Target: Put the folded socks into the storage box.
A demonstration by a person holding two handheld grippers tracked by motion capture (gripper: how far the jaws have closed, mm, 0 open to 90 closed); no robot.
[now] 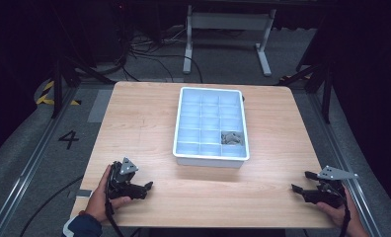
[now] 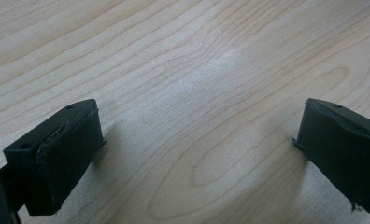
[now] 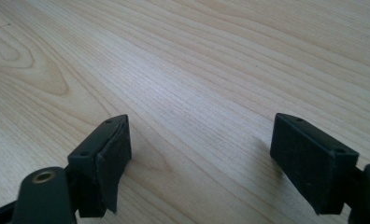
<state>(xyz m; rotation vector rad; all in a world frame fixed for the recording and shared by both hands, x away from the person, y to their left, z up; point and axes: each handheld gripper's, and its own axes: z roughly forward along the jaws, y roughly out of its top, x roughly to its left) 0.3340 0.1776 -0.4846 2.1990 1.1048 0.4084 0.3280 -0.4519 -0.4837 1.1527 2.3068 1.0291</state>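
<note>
Grippers resting, jaws wide, holding nothing.
Grey thing [image 1: 231,138] sits in tray [image 1: 211,159] mid-bench; right gripper [image 1: 303,181] nearer vs left gripper [image 1: 149,186].

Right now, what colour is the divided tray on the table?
White, with a pale blue-tinted inside; the tray shows best in the high view.

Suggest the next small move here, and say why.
Probably none beyond resting: the left hand-held gripper and right hand-held gripper sit open and empty on the table, and the grey item lies in a compartment of the tray.
</note>
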